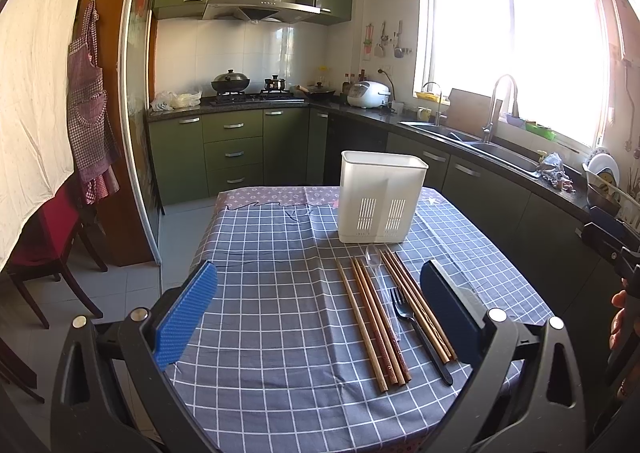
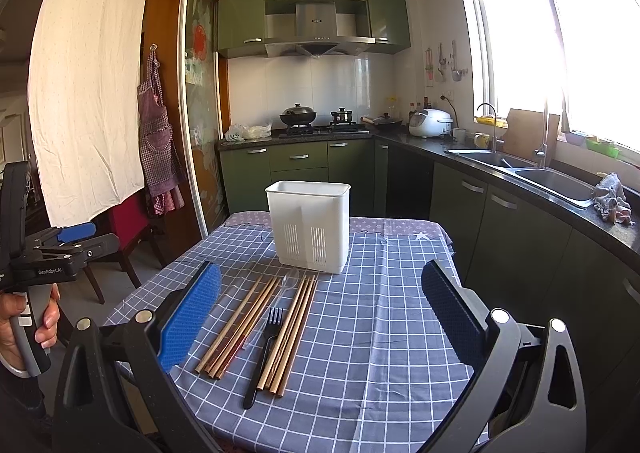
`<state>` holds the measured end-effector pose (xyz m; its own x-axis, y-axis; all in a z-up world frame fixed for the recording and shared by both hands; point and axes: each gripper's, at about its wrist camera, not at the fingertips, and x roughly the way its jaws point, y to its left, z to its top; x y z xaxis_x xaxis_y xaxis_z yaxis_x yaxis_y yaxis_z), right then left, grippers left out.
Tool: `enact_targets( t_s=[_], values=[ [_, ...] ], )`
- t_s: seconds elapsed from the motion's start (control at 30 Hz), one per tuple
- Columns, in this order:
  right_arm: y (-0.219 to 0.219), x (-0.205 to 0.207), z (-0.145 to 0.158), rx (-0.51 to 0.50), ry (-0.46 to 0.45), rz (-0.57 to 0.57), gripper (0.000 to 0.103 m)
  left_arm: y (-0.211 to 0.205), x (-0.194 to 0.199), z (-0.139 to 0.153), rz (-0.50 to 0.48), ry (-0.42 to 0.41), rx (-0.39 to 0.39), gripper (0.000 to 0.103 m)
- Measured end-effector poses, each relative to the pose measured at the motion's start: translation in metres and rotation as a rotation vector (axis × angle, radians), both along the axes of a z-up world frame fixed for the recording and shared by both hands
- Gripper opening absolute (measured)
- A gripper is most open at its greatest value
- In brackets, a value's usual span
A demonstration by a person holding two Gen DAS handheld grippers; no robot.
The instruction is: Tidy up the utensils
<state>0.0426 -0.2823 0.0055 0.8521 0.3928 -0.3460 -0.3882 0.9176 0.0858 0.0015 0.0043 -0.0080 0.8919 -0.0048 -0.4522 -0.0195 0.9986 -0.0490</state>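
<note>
Both the left gripper (image 1: 318, 311) and the right gripper (image 2: 320, 313) hover with fingers spread wide, holding nothing. The chopsticks (image 2: 244, 325), black fork (image 2: 264, 353) and clear spoon (image 2: 289, 280) lie side by side on the bench (image 2: 400, 333), just before the white caddy (image 2: 308, 227). Best to pinch one piece mid-shaft (the fork lies apart enough), then lift it upright into a compartment.

Left gripper (image 1: 320, 309), right gripper (image 2: 322, 313): fingers spread wide, empty.

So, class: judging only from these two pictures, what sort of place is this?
A home kitchen: a gas hob with a lidded black wok, a steel double sink under the window, and green cupboards behind a table with a checked grey-blue cloth.
</note>
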Motion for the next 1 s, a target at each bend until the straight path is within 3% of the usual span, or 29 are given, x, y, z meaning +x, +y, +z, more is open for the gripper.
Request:
enact_targets(
  t_s=[1.0],
  values=[
    [-0.0005,0.0066,-0.0031,-0.002,0.013,0.002,0.099,0.0016,-0.0001,-0.0048,-0.004,0.013,-0.005,0.097]
  ],
)
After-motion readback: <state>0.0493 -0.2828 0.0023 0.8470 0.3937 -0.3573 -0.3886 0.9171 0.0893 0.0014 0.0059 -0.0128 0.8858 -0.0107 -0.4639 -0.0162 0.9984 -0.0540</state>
